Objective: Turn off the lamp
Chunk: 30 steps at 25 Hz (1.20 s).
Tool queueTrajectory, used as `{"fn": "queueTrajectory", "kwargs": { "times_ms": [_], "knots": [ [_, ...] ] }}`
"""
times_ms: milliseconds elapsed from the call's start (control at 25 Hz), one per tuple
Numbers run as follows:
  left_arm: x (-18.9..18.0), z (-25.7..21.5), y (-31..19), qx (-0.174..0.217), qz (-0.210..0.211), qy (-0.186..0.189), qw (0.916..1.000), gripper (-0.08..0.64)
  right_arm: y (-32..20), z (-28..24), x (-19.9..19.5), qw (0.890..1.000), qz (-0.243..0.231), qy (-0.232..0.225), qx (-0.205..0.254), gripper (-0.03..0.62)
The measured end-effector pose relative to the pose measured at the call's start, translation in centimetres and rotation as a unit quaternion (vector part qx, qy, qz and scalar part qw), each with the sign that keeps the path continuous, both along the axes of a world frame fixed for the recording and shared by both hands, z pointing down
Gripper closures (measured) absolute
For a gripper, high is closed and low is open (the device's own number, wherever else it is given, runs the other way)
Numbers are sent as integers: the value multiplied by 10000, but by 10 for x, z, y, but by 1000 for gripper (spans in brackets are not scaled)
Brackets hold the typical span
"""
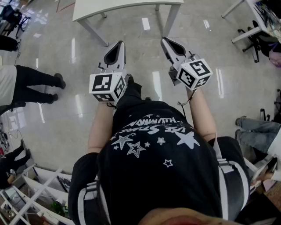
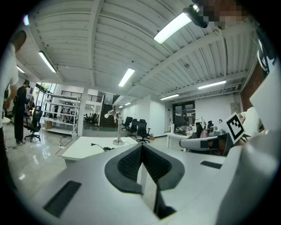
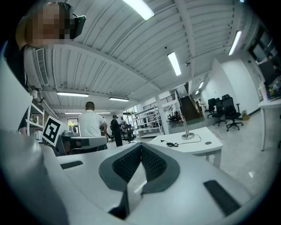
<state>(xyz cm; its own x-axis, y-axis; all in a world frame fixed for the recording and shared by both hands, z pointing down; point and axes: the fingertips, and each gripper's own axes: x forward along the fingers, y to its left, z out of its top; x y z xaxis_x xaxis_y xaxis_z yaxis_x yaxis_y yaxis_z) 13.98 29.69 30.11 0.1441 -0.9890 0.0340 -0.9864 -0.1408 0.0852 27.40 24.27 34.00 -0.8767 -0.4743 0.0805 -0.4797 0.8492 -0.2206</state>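
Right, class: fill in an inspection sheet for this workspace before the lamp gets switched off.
Surface: white table, ahead across the glossy floor.
Job's things: lamp upright on the table; lit or not, cannot tell.
Clutter: small round thing, unclear.
Grippers: left gripper and right gripper both shut, empty, away from the table.
Cables: cable lying beside the lamp.
Surroundings: people, office chairs, shelves.

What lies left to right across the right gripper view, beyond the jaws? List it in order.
marker cube → person in white shirt → person in dark clothes → metal shelving → lamp → black office chairs
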Motion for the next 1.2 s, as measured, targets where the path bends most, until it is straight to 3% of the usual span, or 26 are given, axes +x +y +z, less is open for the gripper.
{"fn": "queueTrajectory", "kwargs": {
  "times_ms": [400, 680, 800, 1200],
  "knots": [
    [-44, 4, -61, 58, 94, 13, 9999, 550, -57, 10, -28, 9996, 241, 63, -98, 586],
    [-90, 4, -115, 155, 289, 90, 9994, 549, -113, 12, -73, 9992, 347, 77, -192, 586],
    [-113, 2, -141, 180, 292, -158, 9993, 549, -137, 9, -96, 9989, 423, 60, -199, 586],
    [-179, 18, -211, -21, 526, -204, 9984, 549, -198, 6, -159, 9971, 705, 162, -258, 586]
  ]
}}
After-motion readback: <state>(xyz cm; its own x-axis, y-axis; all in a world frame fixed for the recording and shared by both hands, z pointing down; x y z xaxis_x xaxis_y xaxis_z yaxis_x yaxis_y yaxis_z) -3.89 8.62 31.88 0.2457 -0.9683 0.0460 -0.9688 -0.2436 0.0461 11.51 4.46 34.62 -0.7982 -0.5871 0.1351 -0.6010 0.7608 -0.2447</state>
